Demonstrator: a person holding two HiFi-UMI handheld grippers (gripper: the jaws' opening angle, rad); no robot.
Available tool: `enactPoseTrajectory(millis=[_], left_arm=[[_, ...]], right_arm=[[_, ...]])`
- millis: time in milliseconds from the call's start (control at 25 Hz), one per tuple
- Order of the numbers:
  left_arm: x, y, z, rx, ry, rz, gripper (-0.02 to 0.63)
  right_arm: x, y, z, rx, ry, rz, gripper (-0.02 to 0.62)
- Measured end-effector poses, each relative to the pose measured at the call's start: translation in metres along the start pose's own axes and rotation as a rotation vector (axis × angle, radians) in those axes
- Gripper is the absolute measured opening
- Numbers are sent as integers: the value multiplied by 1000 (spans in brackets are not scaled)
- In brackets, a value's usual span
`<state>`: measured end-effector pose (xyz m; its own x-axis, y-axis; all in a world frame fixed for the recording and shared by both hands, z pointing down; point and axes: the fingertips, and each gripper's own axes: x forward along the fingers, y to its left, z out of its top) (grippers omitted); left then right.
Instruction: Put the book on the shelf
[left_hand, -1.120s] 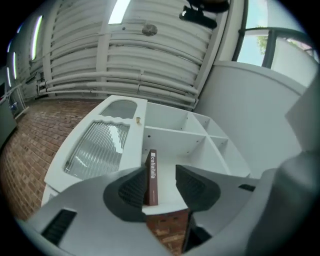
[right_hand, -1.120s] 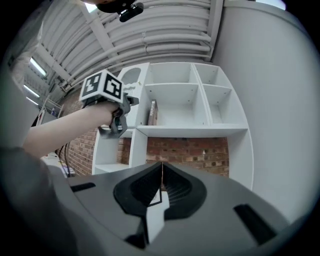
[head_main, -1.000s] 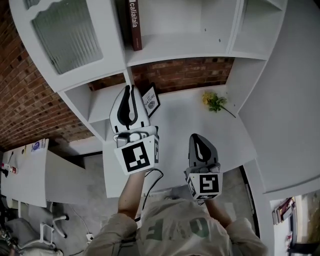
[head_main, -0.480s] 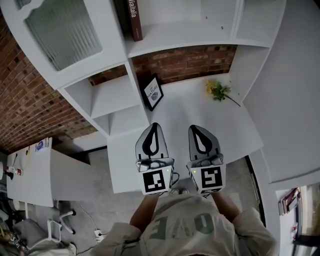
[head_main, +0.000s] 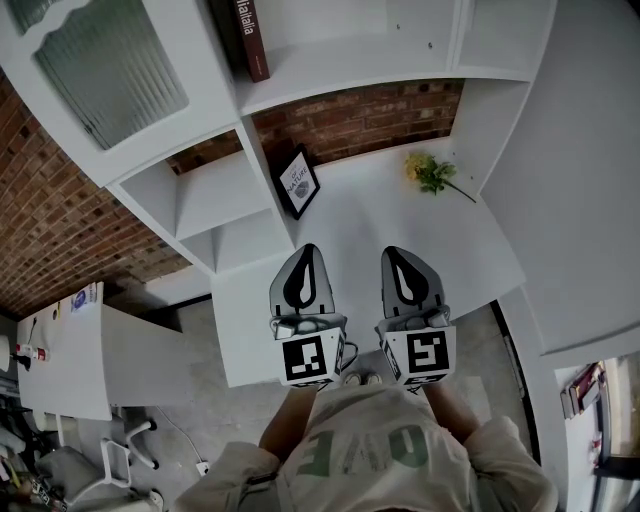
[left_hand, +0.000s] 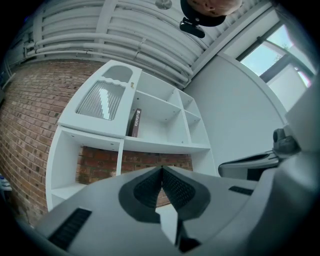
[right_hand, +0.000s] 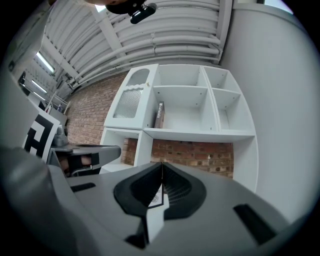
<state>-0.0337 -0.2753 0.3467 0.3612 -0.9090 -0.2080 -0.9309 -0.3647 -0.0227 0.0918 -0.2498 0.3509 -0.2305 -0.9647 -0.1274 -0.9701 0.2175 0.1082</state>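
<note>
Book (head_main: 247, 35) is out of your grip, well apart from both tools. Nearest you, left gripper (head_main: 307, 250) and right gripper (head_main: 394, 251) sit side by side above the near part of the bench (head_main: 400, 235). Both have their fingers closed and empty. Further back on the bench are a picture frame (head_main: 298, 185) and yellow flowers (head_main: 430, 172). Farthest, the book stands on the shelf (head_main: 350, 77), at the compartment's left wall.
</note>
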Motion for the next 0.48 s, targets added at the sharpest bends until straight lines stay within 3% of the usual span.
enactPoseTrajectory(millis=[480], left_arm=[[7, -1, -20, -60, 58, -21, 14]], right_arm=[[3, -3, -10, -25, 40, -19, 17]])
